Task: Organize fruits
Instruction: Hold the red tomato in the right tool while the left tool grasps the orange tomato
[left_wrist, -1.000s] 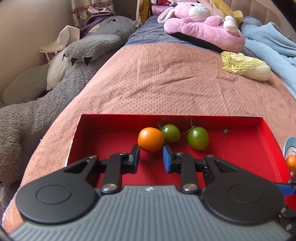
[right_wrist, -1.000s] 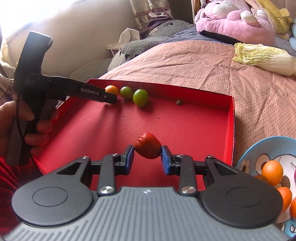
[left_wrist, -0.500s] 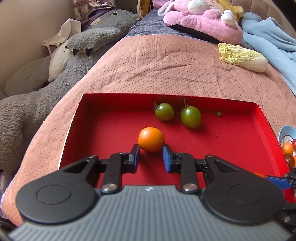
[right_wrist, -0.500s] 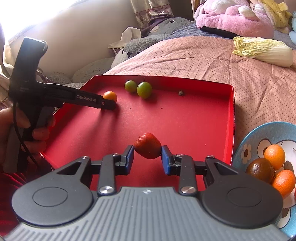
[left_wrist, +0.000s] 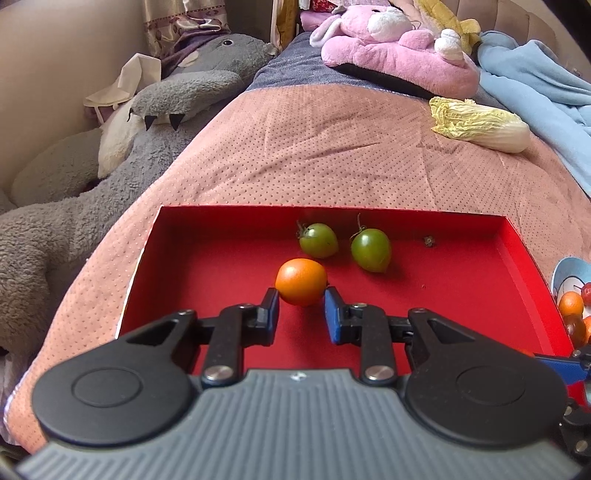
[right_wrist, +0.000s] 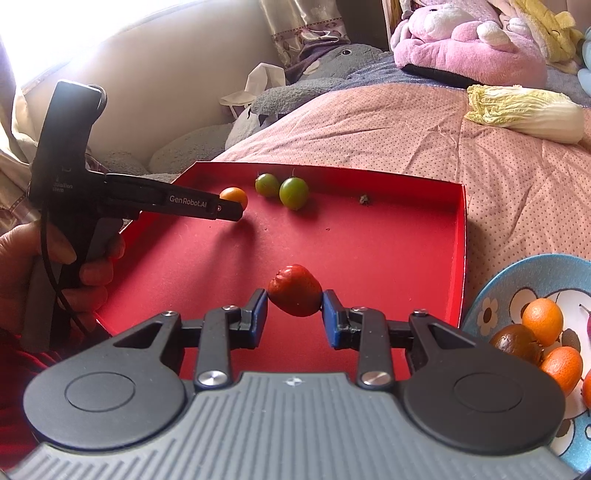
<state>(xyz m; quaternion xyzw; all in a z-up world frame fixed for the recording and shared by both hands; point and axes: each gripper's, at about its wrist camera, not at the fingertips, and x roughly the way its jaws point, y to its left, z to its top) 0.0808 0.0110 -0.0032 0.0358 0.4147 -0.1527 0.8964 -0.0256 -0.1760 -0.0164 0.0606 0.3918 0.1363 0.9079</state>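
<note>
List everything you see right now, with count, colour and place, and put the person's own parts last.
Shallow cardboard tray: one, red, on the pink dotted bedspread.
Small green tomatoes: two, side by side near the tray's far wall.
Round orange fruit: one, in left claw.
Wrinkled red fruit: one, in right claw.
Flowered blue plate: one, right of tray, holding orange and brown fruits.
Napa cabbage: one, pale yellow, far right.
Plush toys: grey, pink.
Left hand: gripping claw handle.
</note>
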